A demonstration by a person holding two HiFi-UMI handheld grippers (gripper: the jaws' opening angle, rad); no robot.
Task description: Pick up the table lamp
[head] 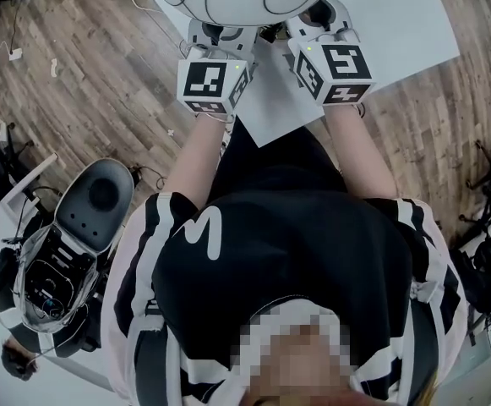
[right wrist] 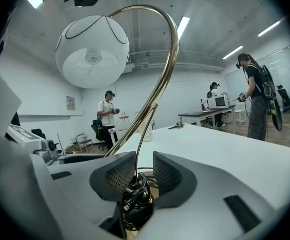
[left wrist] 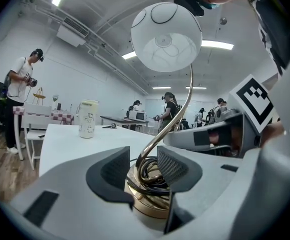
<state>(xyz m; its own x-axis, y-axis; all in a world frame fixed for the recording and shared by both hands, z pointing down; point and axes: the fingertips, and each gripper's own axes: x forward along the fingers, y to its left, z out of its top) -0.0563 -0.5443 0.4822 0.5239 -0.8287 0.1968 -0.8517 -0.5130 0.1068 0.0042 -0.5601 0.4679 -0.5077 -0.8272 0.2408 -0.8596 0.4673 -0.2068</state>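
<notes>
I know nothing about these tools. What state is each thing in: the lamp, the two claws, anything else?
table lamp: upright, unlit.
black cord: coiled round the lamp's base.
left gripper: jaws apart, astride the stem.
right gripper: jaws apart, astride the stem.
mug: upright on the table.

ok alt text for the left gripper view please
The left gripper has its jaws either side of the gold stem of a lamp, just above the round base wound with black cord; contact is unclear. The white globe shade hangs overhead, and a cup stands behind on the white table.
</notes>
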